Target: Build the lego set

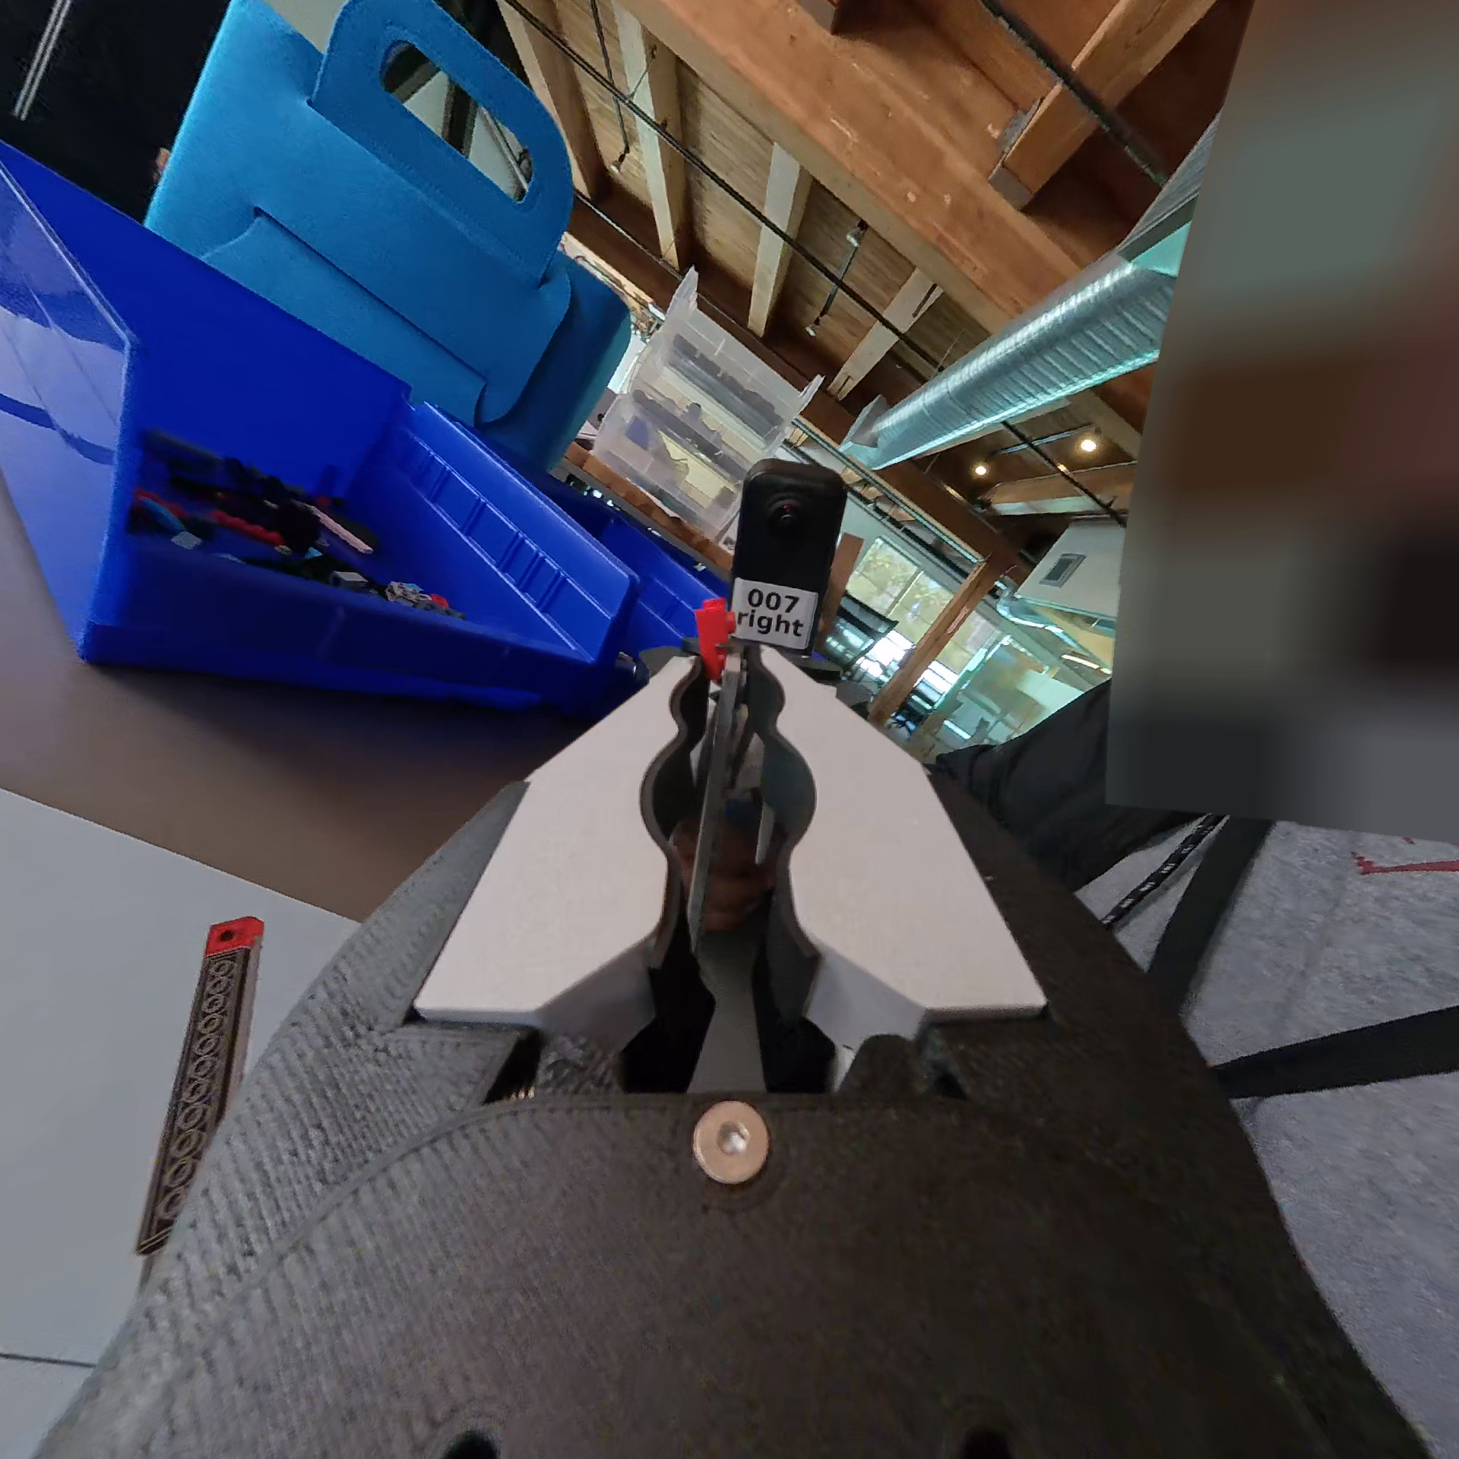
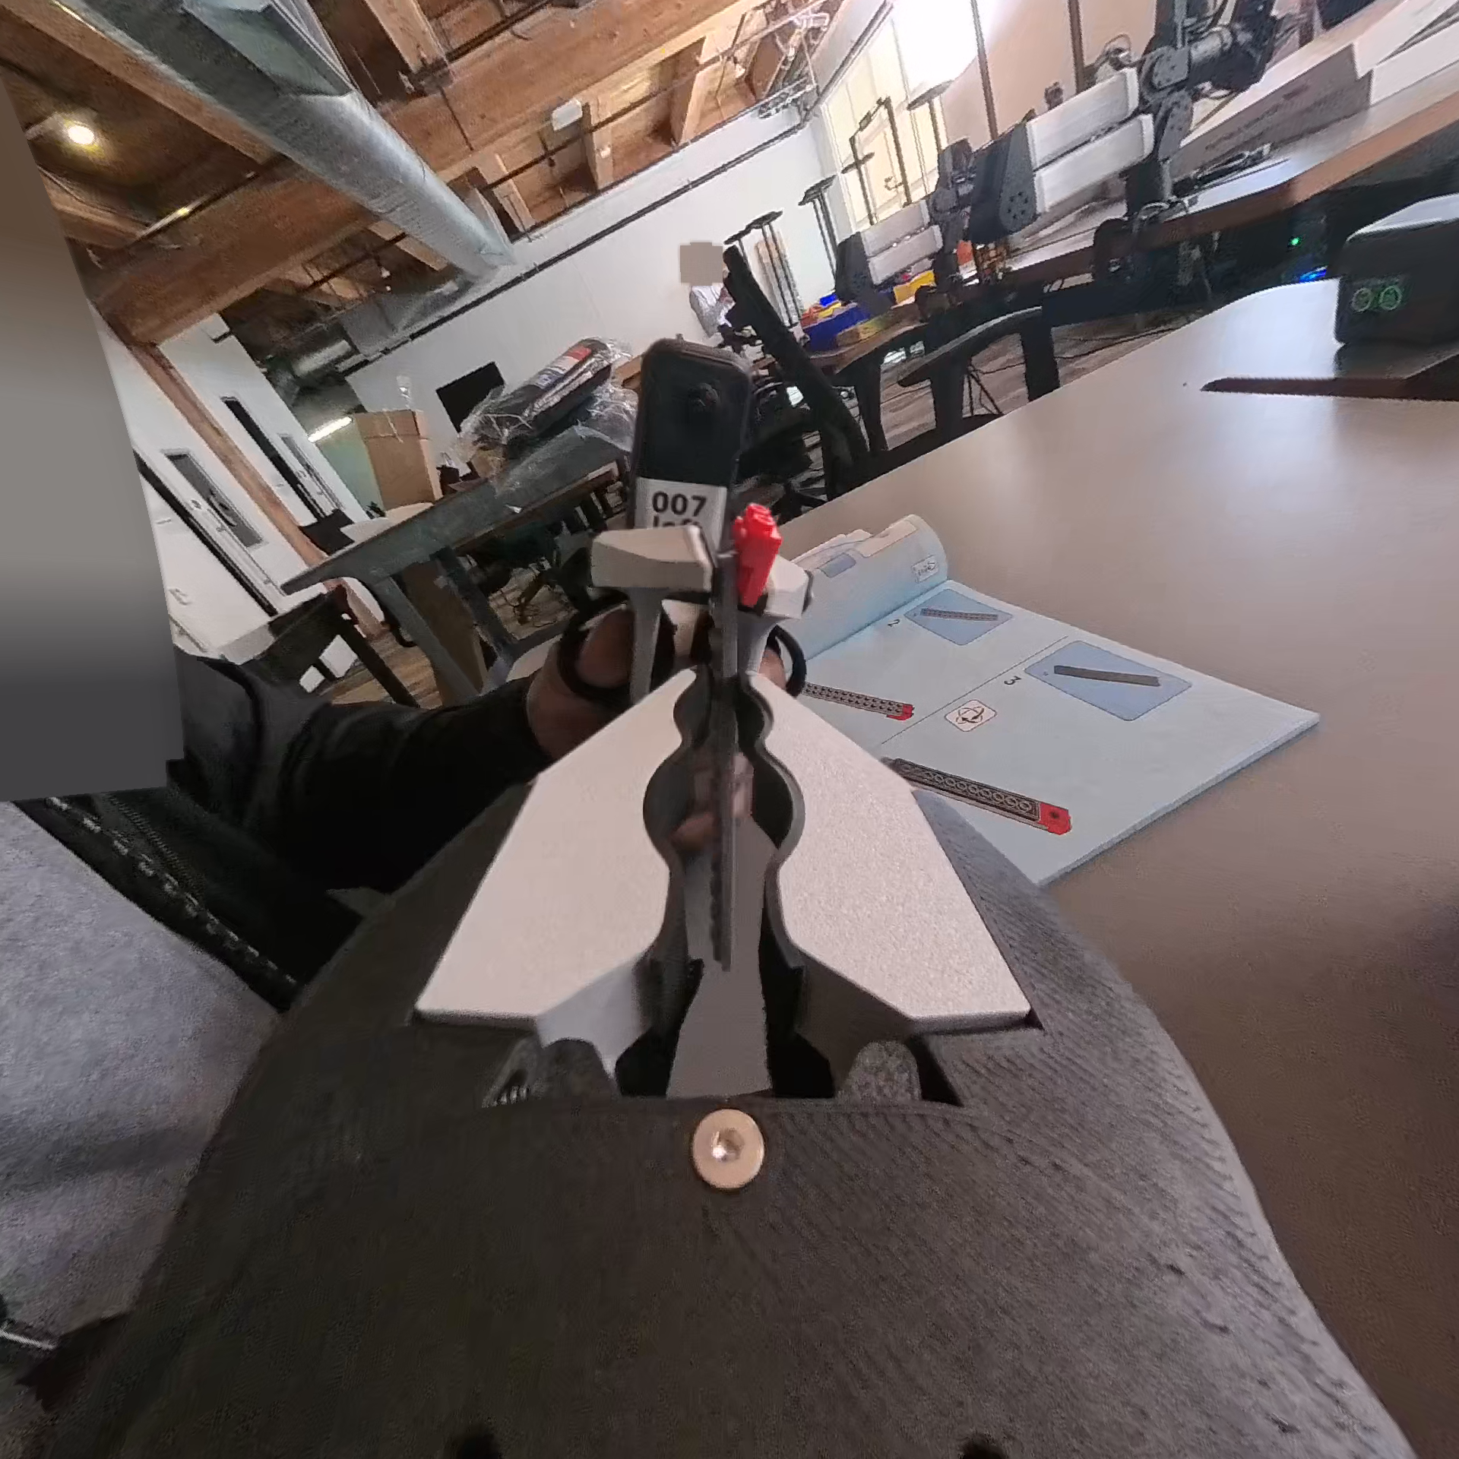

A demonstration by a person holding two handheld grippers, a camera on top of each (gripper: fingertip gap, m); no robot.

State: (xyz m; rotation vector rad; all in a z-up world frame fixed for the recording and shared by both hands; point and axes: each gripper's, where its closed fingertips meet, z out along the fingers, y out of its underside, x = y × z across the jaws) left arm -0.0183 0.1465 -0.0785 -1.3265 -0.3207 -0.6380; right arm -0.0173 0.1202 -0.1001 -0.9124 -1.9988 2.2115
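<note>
While both tools face each other above the desk (image 2: 1184, 553), the left hand-held gripper (image 1: 722, 671) has its grey fingers (image 1: 600, 829) pinched narrow on a dark grey lego beam (image 1: 710, 789), seen edge-on and running along the gap between them. Same beam (image 2: 725, 789) sits edge-on between the fingers of the right hand-held gripper (image 2: 722, 679), also pinched narrow on it, so each tool clamps one end. Small red lego piece (image 1: 713, 631) sticks out at the beam's far end just past the left tips; in the right wrist view that red piece (image 2: 754, 556) sits at the other tool's fingertips, touching the beam.

Each view shows the opposite tool head-on with its black camera (image 1: 785, 513) and a white label below it.

On the desk by the left tool: a second black studded beam with red end cap (image 1: 201, 1082) lying flat on a pale sheet. Further back, a dark blue parts bin (image 1: 237, 395) holding loose black, red and blue lego bits (image 1: 260, 513), with a lighter blue felt carrier (image 1: 379, 221) behind it.

By the right tool: open instruction booklet (image 2: 1066, 695) lying flat, pages showing beam diagrams. A dark box with green lights (image 2: 1389, 292) stands well apart at the desk's far edge. A person's dark sleeve (image 2: 355, 766) and grey top (image 1: 1303, 1026) are visible
</note>
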